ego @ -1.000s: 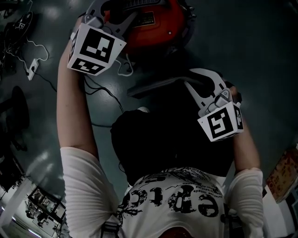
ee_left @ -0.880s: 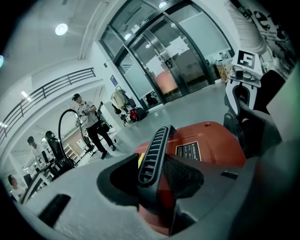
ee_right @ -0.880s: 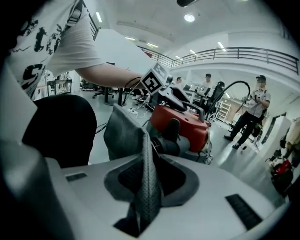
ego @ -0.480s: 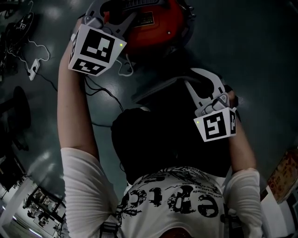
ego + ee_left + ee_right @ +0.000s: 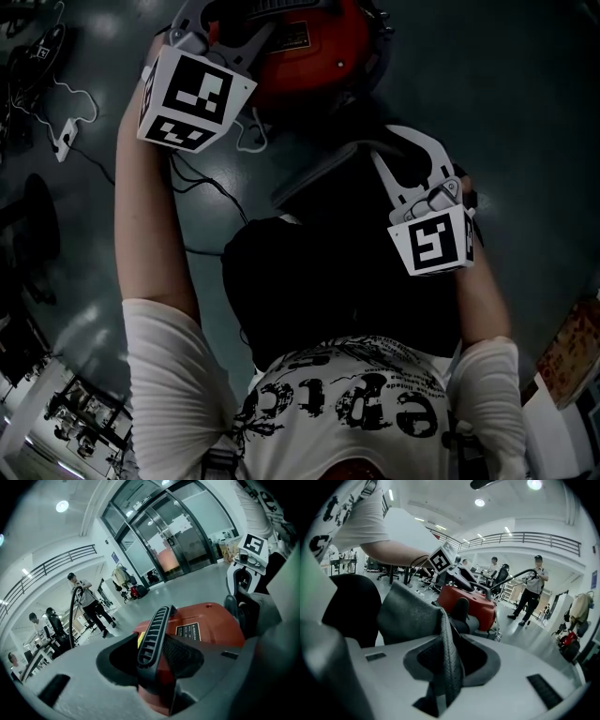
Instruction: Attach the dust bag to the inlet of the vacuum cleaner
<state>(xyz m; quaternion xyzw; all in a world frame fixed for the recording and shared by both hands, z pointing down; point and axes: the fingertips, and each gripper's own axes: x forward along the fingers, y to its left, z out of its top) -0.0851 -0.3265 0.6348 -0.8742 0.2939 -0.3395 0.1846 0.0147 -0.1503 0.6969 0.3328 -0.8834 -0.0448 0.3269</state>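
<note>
The red vacuum cleaner (image 5: 309,52) lies on the floor at the top of the head view. My left gripper (image 5: 246,21) is shut on its black ribbed handle (image 5: 153,634), with the red body (image 5: 211,623) behind it. The dust bag (image 5: 314,178) is dark grey fabric, held just below the vacuum. My right gripper (image 5: 377,152) is shut on the bag's upper edge (image 5: 446,653); the fabric (image 5: 410,613) hangs to the left of the jaws. In the right gripper view the vacuum (image 5: 471,604) lies just beyond the bag. The inlet is hidden.
Black cables and a white power strip (image 5: 66,139) lie on the grey floor at left. My black-clad legs (image 5: 337,281) fill the centre below the bag. People stand farther off in the hall (image 5: 88,603) (image 5: 532,592). Glass doors (image 5: 173,541) stand at the back.
My right gripper has moved a little up toward the vacuum, and the bag's edge has tilted steeper with it. The left gripper has stayed on the handle.
</note>
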